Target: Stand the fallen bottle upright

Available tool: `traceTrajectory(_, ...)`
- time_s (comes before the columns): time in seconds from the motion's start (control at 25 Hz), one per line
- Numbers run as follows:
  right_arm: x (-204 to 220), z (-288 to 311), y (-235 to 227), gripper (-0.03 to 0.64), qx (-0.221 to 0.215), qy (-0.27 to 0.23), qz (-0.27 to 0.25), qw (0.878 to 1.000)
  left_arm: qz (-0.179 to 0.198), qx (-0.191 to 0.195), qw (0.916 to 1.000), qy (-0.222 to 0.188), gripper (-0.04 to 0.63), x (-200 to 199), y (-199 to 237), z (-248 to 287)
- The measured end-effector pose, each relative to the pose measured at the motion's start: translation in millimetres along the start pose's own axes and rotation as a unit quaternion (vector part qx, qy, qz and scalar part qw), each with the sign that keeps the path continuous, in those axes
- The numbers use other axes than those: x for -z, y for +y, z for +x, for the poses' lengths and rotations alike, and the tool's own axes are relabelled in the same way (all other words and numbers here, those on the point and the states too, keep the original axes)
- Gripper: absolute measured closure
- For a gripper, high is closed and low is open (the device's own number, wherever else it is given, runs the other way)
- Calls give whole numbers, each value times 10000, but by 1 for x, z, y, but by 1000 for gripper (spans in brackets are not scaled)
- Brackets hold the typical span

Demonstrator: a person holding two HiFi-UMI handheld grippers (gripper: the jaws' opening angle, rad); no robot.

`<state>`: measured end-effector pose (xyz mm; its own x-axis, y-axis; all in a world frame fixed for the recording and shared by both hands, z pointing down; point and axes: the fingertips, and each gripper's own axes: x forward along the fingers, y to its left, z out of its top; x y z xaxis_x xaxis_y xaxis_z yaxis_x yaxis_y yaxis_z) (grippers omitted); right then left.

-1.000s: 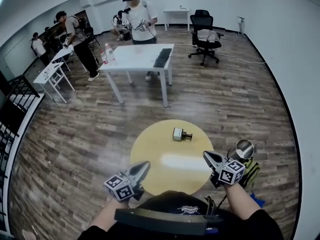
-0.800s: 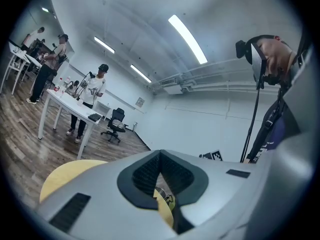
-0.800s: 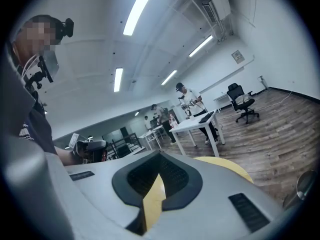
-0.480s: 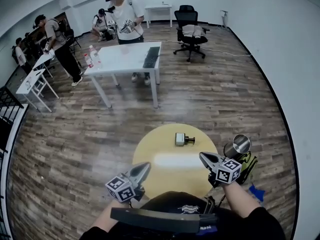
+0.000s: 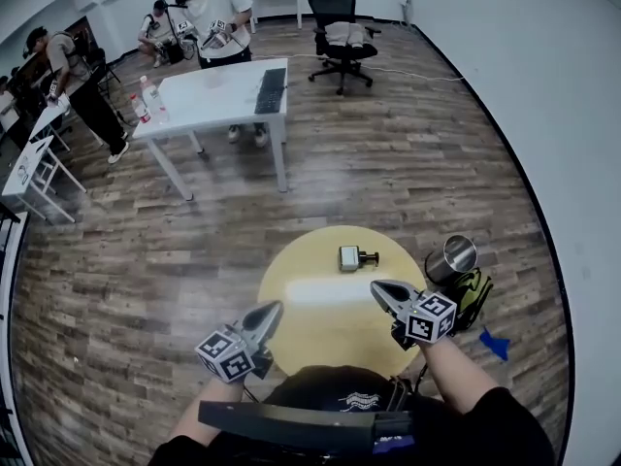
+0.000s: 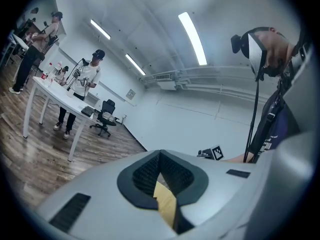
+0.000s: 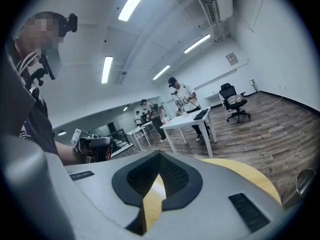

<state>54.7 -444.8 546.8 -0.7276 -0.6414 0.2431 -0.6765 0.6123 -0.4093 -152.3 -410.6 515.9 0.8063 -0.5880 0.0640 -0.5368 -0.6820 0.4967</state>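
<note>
The fallen bottle (image 5: pixel 355 257), small and pale with a dark neck pointing right, lies on its side on the far part of the round yellow table (image 5: pixel 320 333). My left gripper (image 5: pixel 275 308) hovers over the table's near left edge, shut and empty. My right gripper (image 5: pixel 376 287) is over the near right part, a short way before the bottle, also shut with nothing in it. In the left gripper view the left gripper (image 6: pixel 160 154) has its jaws together, with only a strip of yellow tabletop behind them. The right gripper (image 7: pixel 160 160) looks the same; neither gripper view shows the bottle.
A metal cup (image 5: pixel 452 258) stands just off the table's right edge above a green bag (image 5: pixel 471 294). Farther off are a white desk (image 5: pixel 218 90), an office chair (image 5: pixel 340 37) and several people. Wood floor surrounds the yellow table.
Both grippers have advanced over the near edge of the yellow table, the right one closing in on the bottle. The jaws stayed shut and the bottle has not moved.
</note>
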Motion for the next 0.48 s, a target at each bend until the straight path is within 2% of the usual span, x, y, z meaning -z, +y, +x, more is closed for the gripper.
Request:
traceTrajectory(0.28,14,-8,-47,617,-257,310,54,9992,-154,-136,9998,-11,572,23,-26,48)
traceTrajectory(0.48,22,6,-72,617,-436,398,249,9979,-198,-289,9994,80,572,36,-27,70)
